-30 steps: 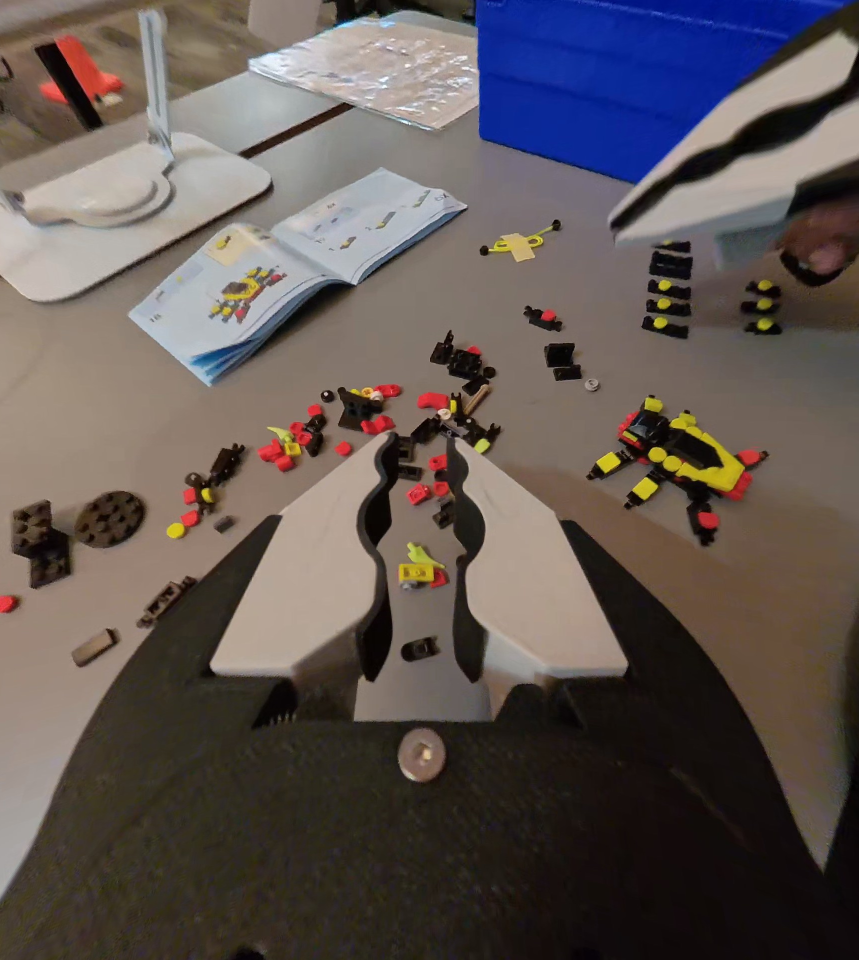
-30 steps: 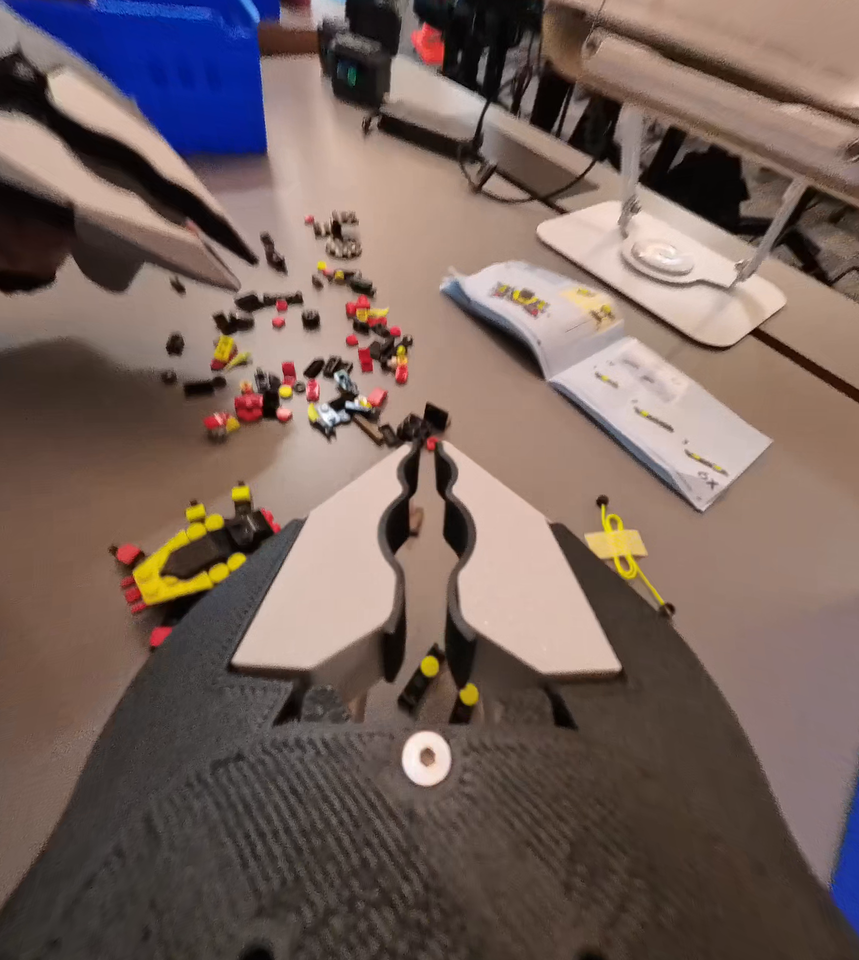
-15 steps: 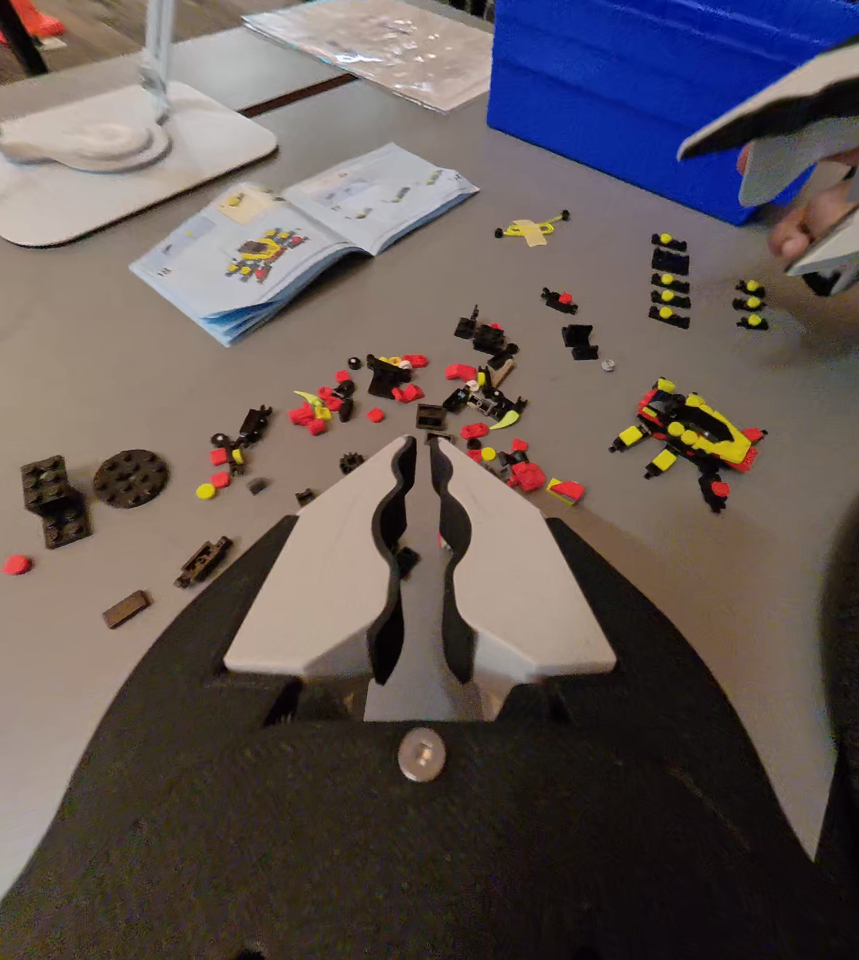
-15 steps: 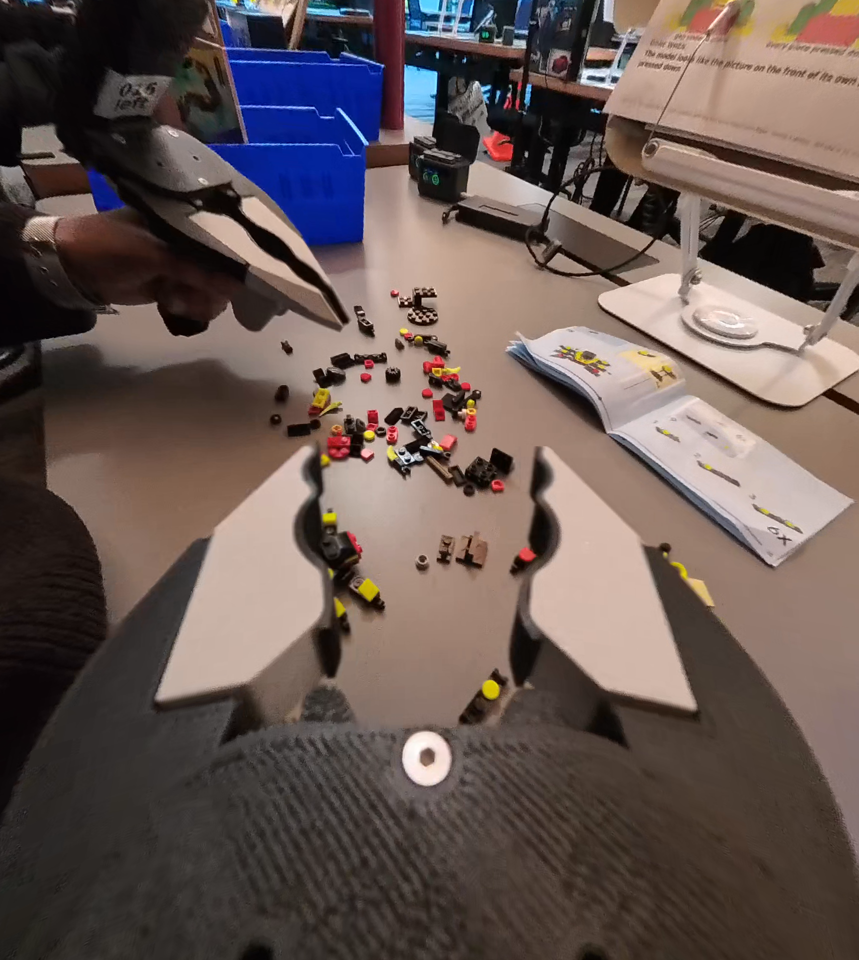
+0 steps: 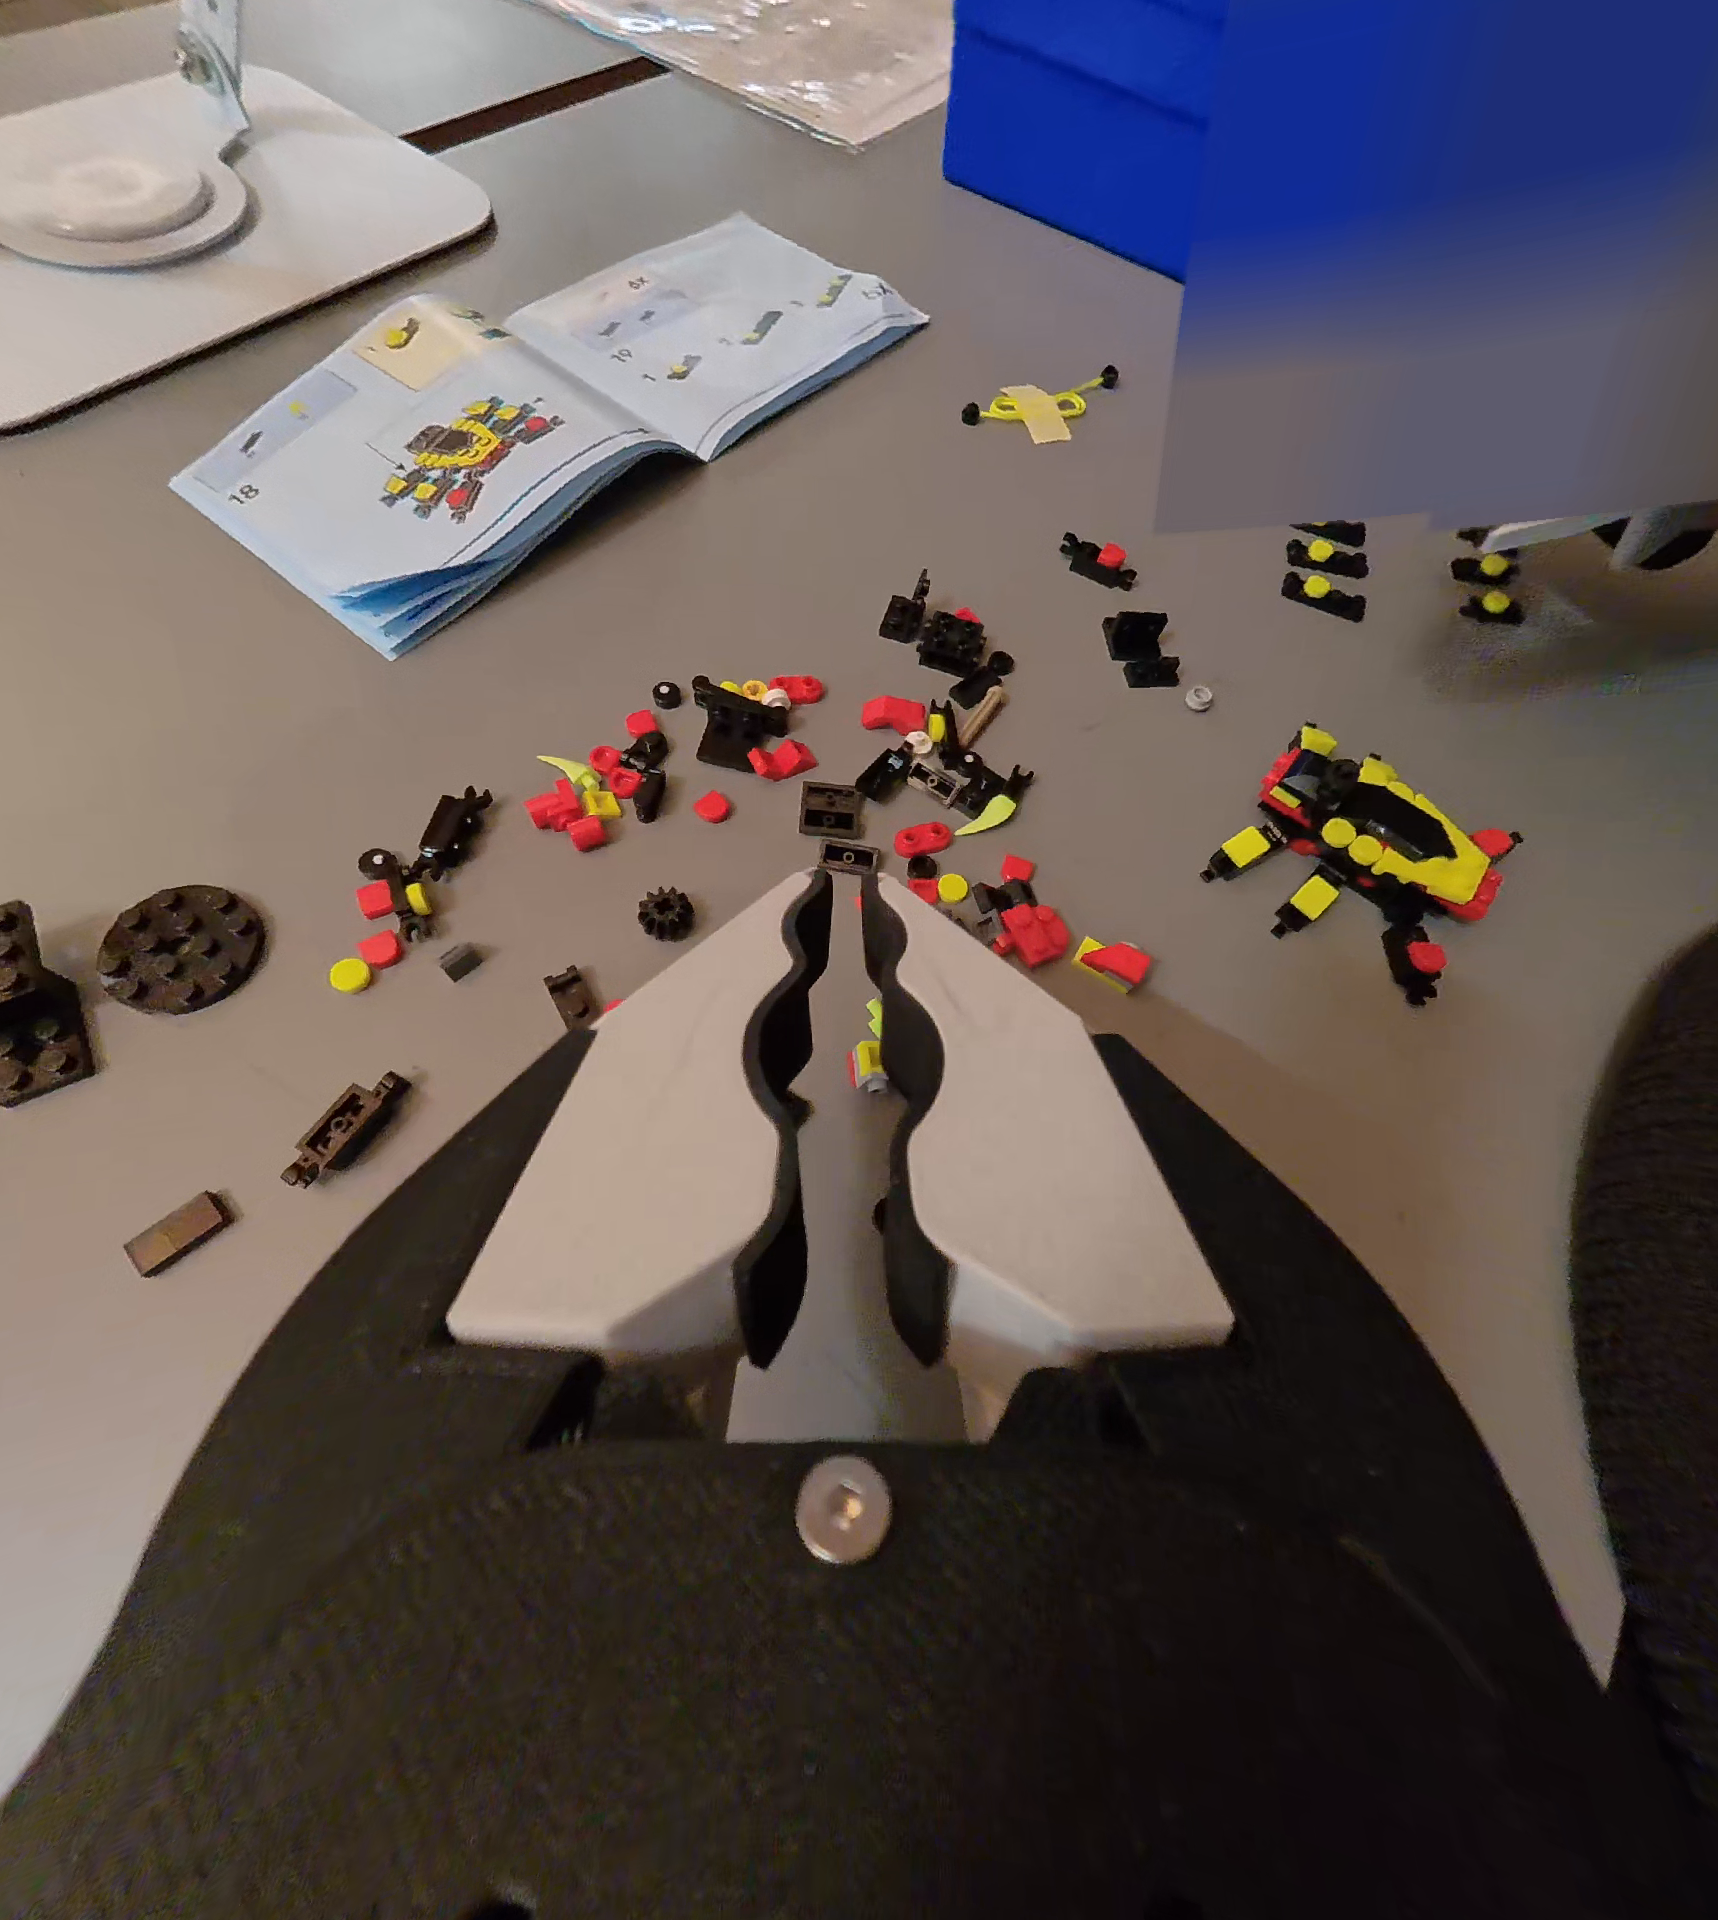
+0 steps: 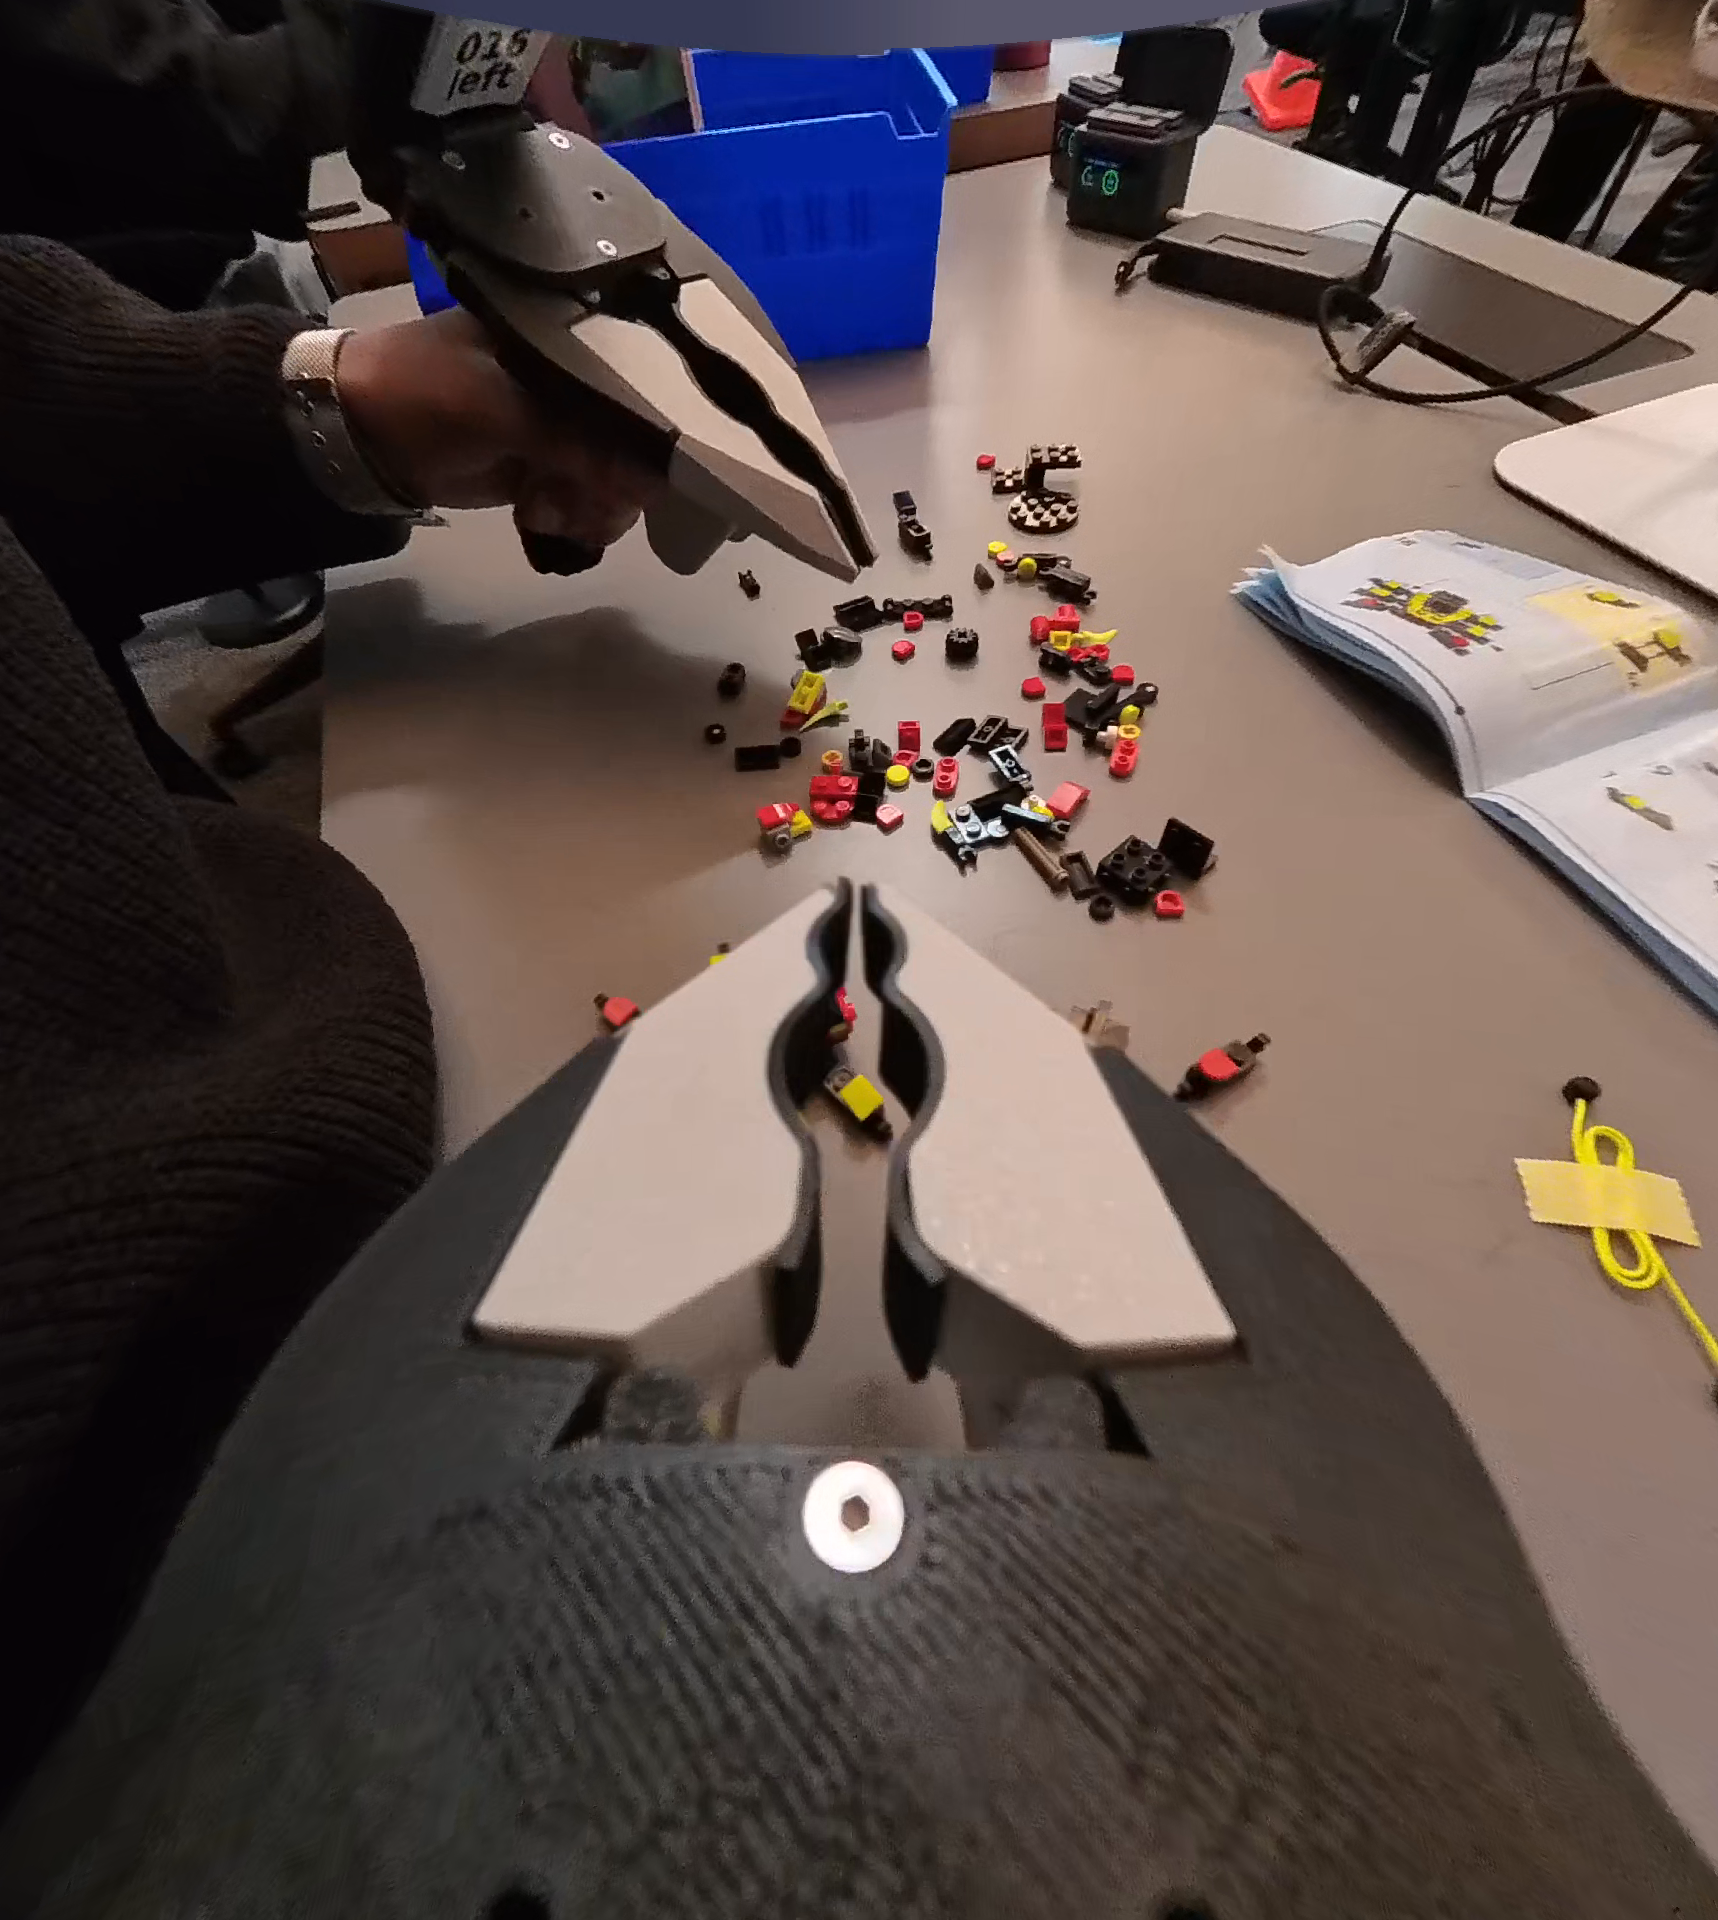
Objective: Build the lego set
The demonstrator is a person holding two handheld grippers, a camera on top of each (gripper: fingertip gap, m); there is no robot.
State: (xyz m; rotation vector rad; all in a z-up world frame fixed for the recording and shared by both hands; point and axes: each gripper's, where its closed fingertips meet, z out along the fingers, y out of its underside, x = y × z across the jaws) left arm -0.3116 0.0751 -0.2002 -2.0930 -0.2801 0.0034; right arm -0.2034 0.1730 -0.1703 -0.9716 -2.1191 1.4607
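Small red, yellow and black plastic lego pieces (image 5: 896, 769) are scattered loose over the grey surface (image 5: 211, 748), with a partly built yellow, black and red lego model (image 5: 1364, 842) lying to one side and the open pale-blue instruction booklet (image 5: 543, 436) beyond. The left tool (image 5: 847, 883) is nearly closed and holds nothing; it hovers above the pile. The right tool (image 6: 853, 894) is likewise pinched almost together, apparently empty. The pieces are judged light, rigid and smooth, easily flicked away; each should be pinched across flat opposite sides, and the model gripped by its solid body, not its thin protruding parts.
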